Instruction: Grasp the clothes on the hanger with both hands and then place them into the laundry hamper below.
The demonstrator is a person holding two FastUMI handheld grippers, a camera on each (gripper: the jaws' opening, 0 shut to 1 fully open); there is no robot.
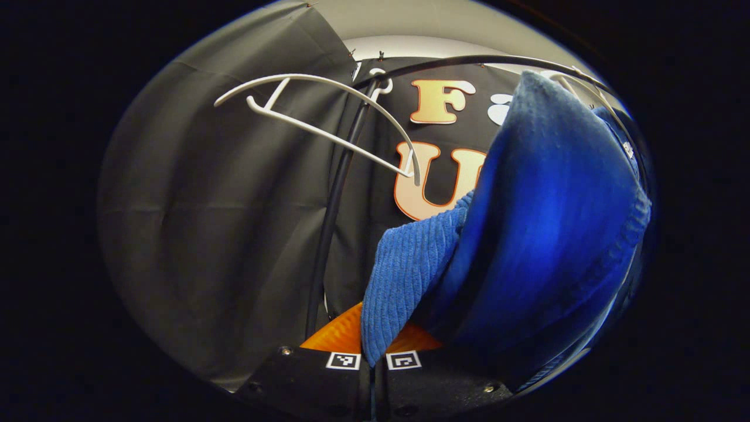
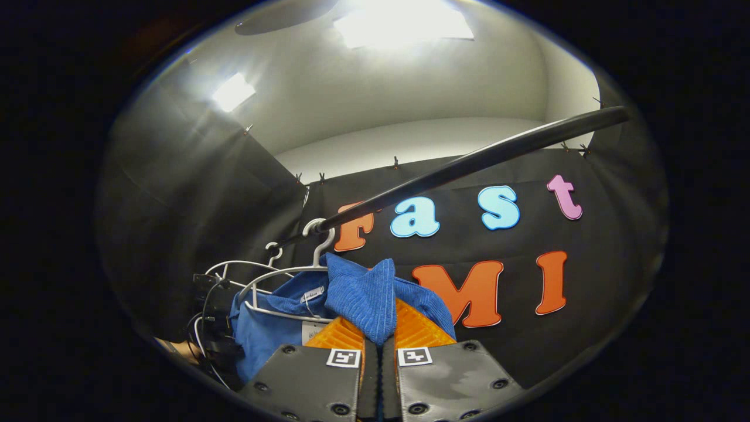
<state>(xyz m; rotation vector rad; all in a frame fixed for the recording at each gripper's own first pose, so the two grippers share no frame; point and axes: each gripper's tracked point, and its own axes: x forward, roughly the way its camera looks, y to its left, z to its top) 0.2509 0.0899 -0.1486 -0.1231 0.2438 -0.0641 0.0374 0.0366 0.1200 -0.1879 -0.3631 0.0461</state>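
A: Starting with the left gripper view, we see our left gripper at the bottom centre, its two fingers closed together on a fold of the blue garment.

B: Agreed. We see the ribbed cloth dropping straight into the narrow gap between the fingers, and the rest of the garment bulks up through the right half of the frame, blurred in places.

A: At the upper left we see a bare white hanger tilted on the black rail, which arcs across the top. A dark upright pole runs down the middle.

B: Near the upper right edge we make out a second white hanger touching the top of the garment, though we cannot tell how much of the cloth hangs on it.

A: Moving to the right gripper view, our right gripper sits at the bottom centre, fingers pressed shut on a ribbed peak of the same garment.

B: We see the cloth spread toward the lower left, draped over a white hanger hooked on the rail, which slants from centre to upper right.

A: Just left of it, we see the other gripper's dark body with cables, against the cloth.
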